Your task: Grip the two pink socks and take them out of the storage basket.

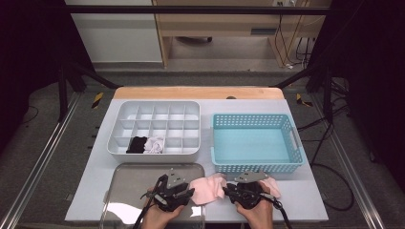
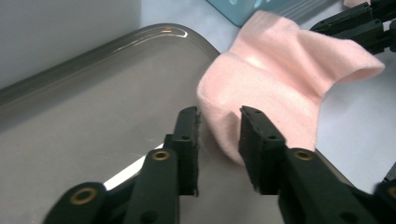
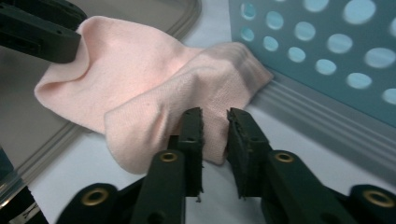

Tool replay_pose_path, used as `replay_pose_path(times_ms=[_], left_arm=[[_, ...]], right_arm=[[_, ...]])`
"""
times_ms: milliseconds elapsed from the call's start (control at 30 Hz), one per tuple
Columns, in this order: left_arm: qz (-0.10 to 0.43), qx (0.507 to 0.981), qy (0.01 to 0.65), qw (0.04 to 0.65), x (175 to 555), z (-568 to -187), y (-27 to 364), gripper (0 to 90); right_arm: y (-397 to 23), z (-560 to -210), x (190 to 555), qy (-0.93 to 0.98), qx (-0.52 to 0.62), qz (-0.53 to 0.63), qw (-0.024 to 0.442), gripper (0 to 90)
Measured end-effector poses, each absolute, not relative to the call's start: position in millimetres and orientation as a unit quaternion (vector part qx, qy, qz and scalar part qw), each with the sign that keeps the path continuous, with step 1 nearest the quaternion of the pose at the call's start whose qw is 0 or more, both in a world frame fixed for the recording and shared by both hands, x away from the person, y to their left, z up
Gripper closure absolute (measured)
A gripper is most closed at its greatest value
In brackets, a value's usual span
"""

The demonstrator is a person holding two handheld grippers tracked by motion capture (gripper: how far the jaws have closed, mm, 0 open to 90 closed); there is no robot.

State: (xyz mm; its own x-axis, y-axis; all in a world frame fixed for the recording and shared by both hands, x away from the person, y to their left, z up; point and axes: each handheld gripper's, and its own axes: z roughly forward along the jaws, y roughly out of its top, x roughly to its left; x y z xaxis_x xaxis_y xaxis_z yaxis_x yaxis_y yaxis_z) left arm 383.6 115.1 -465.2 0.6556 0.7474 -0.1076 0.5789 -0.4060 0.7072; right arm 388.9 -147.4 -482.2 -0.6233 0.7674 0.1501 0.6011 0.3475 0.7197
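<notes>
A pink sock (image 1: 207, 188) lies stretched between my two grippers at the table's front edge, half over the right rim of a metal tray (image 1: 124, 191). My left gripper (image 1: 191, 192) comes from the left. Its jaws (image 2: 219, 116) stand around the folded end of the sock (image 2: 280, 70), with fabric touching both pads. My right gripper (image 1: 228, 189) pinches the other end. In the right gripper view its jaws (image 3: 215, 116) are shut on the ribbed cuff part of the sock (image 3: 154, 84), and the left gripper's jaw (image 3: 37, 32) sits at the far end.
A teal perforated basket (image 1: 258, 143) stands just behind the right gripper, its wall (image 3: 327, 56) close by. A white divided organizer (image 1: 153, 114) at the back left holds a black sock (image 1: 137, 144) and a white one (image 1: 155, 144). More pink fabric (image 1: 273, 187) lies right of the right gripper.
</notes>
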Motion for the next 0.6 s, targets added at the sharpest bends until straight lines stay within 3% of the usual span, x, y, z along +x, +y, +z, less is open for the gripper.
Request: replay_pose_path(times_ms=[200,600], left_arm=[[0.1,0.834,0.39,0.377,386,-469,114,85.2],[0.07,0.831,0.383,0.397,376,-461,138,86.5]], right_arm=[[-148,-483,389,0.812,0.421,0.393,0.093,85.5],[-183,-471,380,0.807,0.44,0.382,0.091,85.7]])
